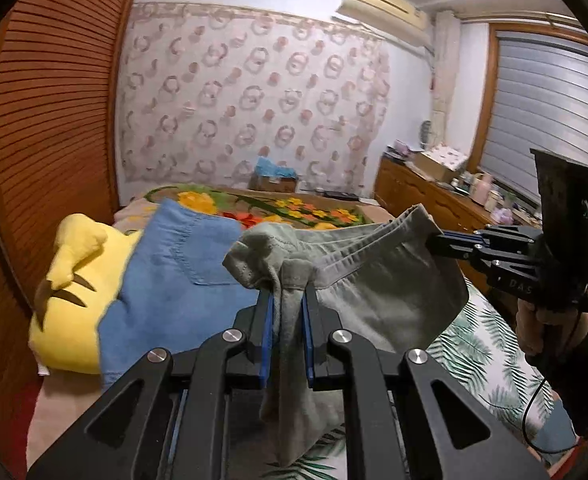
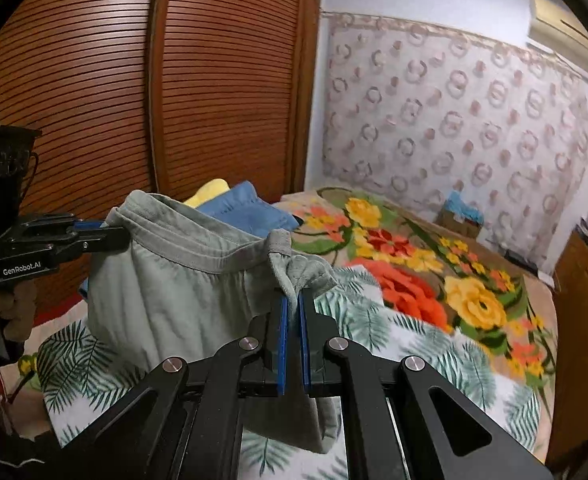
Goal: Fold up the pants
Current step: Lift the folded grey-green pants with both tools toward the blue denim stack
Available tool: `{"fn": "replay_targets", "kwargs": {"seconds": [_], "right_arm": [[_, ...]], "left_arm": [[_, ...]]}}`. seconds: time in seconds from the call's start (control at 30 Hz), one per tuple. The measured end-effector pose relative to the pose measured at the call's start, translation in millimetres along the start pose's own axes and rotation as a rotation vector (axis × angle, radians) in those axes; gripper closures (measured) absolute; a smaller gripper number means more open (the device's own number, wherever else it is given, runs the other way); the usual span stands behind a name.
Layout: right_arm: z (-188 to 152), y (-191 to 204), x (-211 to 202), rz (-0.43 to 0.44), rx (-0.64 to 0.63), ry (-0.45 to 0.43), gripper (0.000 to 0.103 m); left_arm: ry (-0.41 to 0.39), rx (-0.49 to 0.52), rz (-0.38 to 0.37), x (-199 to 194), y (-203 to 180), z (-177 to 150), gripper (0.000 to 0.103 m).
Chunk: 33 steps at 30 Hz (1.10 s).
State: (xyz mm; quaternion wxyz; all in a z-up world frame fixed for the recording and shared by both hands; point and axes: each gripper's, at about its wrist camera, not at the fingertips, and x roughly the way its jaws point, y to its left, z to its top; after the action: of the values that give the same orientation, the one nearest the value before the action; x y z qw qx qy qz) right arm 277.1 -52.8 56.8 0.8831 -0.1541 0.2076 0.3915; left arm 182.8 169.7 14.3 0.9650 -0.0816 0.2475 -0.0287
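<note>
Grey-green pants (image 1: 377,292) hang in the air above the bed, held by the waistband at both ends. My left gripper (image 1: 288,300) is shut on one corner of the waistband, with cloth bunched between its blue pads. My right gripper (image 2: 292,300) is shut on the other corner; it also shows in the left wrist view (image 1: 433,242) at the right. The left gripper shows in the right wrist view (image 2: 110,234) at the left. The pants (image 2: 166,292) hang down toward the leaf-print sheet.
Blue pants (image 1: 174,280) lie over a yellow plush toy (image 1: 74,280) at the left. A leaf-print sheet (image 2: 373,344) and a floral blanket (image 2: 433,280) cover the bed. A slatted wooden wardrobe (image 2: 134,80) stands at the left, a wooden dresser (image 1: 421,196) at the right.
</note>
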Motion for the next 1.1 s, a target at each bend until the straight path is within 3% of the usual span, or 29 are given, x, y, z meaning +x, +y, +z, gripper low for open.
{"fn": "replay_targets", "kwargs": {"seconds": [0.23, 0.73, 1.1], "right_arm": [[18.4, -12.3, 39.0, 0.04, -0.057, -0.017, 0.098], [44.6, -33.5, 119.1, 0.099, -0.092, -0.014, 0.098], [64.7, -31.0, 150.0, 0.156, -0.179, -0.063, 0.098]], "left_arm": [[-0.004, -0.031, 0.077, 8.8, 22.6, 0.9, 0.089], [0.003, -0.103, 0.162, 26.8, 54.2, -3.2, 0.089], [-0.068, -0.192, 0.211, 7.3, 60.9, -16.7, 0.089]]}}
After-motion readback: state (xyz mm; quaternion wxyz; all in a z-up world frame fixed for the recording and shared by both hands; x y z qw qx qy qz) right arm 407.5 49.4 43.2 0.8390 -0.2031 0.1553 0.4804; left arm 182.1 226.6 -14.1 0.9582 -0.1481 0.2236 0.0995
